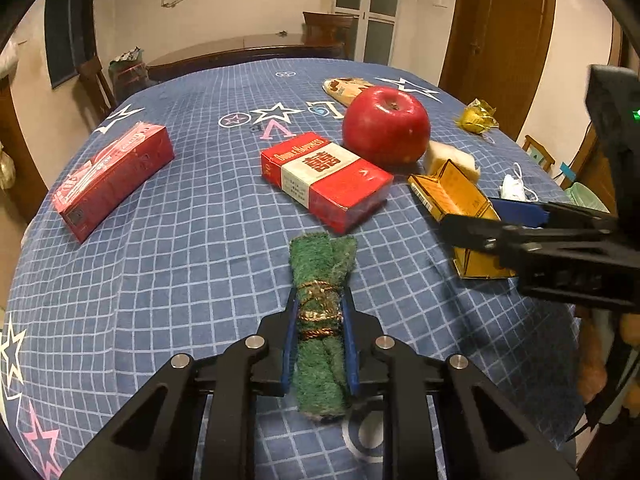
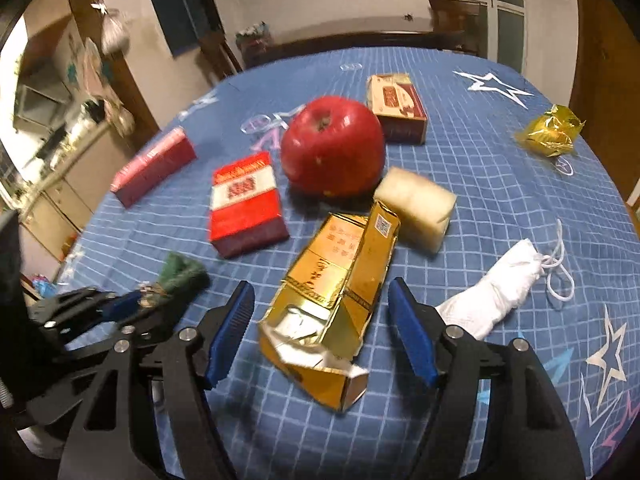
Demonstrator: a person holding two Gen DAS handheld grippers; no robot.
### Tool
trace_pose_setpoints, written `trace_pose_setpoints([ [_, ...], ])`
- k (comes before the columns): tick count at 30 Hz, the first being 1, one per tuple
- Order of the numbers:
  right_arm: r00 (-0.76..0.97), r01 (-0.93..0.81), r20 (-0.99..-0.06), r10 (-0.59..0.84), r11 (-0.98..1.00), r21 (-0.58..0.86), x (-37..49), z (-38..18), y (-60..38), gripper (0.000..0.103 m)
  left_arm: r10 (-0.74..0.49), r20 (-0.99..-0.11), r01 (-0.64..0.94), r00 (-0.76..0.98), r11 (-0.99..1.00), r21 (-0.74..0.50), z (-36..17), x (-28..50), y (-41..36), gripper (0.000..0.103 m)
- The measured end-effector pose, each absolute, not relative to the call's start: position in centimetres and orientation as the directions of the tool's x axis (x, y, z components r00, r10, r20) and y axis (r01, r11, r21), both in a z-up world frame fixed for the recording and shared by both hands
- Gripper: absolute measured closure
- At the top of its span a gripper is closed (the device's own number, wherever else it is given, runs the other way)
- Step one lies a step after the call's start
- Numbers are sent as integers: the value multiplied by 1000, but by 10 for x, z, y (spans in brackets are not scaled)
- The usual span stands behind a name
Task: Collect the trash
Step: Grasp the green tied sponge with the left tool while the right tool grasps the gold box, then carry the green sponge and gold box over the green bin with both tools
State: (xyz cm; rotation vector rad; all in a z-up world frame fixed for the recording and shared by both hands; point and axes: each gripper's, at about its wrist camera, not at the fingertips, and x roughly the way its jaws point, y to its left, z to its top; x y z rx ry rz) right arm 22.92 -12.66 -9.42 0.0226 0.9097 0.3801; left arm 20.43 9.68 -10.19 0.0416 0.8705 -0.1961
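Both views are taken from low and close above the worktop [image 1: 200, 240], looking forward along the fingers toward the far wall. The left view is set more to the left side. The apple [image 1: 386, 124] [image 2: 332, 146] and the gold box [image 1: 456, 204] [image 2: 340, 280] are shared by both.

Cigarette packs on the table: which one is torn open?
The gold pack between the right hand-held gripper's open fingers: its near end is ripped, showing foil. The red-and-white pack, long red pack and maroon pack look closed.
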Motion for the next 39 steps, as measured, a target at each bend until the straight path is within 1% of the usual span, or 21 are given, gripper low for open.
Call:
trace_pose_setpoints([
  [3, 548, -303, -777, 310, 939, 162, 231, -102, -125, 37, -146, -765, 191, 628, 981, -31, -103, 205, 93, 82],
  [4, 555, -302, -773, 307, 940, 156, 232, -102, -125, 38, -143, -765, 194, 628, 981, -24, -102, 205, 92, 82],
  [5, 560, -299, -772, 302, 942, 152, 231, -102, -127, 42, -140, -765, 196, 628, 980, -19, -102, 205, 91, 82],
  [6, 562, -298, -768, 307, 941, 158, 230, -101, -129, 51, -139, -765, 197, 629, 980, -16, -103, 205, 90, 82],
  [9, 581, -303, -747, 323, 938, 170, 222, -97, -138, 54, -136, -762, 199, 633, 980, -10, -103, 204, 90, 83],
  [13, 637, -322, -692, 339, 933, 161, 200, -88, -150, 54, -128, -746, 199, 653, 980, 6, -100, 199, 86, 85],
  [18, 731, -327, -601, 324, 939, 109, 167, -69, -163, 54, -165, -707, 210, 688, 977, -23, -88, 185, 78, 85],
  [26, 841, -320, -446, 306, 946, 46, 123, -30, -180, 54, -209, -568, 193, 796, 977, -90, -36, 146, 61, 85],
  [29, 868, -317, -395, 300, 948, 23, 108, -15, -186, 54, -201, -513, 185, 835, 979, -82, -22, 129, 49, 85],
  [33, 888, -307, -358, 290, 952, 10, 97, -3, -196, 53, -198, -474, 184, 858, 980, -75, -10, 114, 37, 85],
  [39, 892, -304, -349, 289, 953, 13, 94, 2, -205, 53, -198, -444, 189, 874, 980, -66, 2, 100, 25, 85],
])
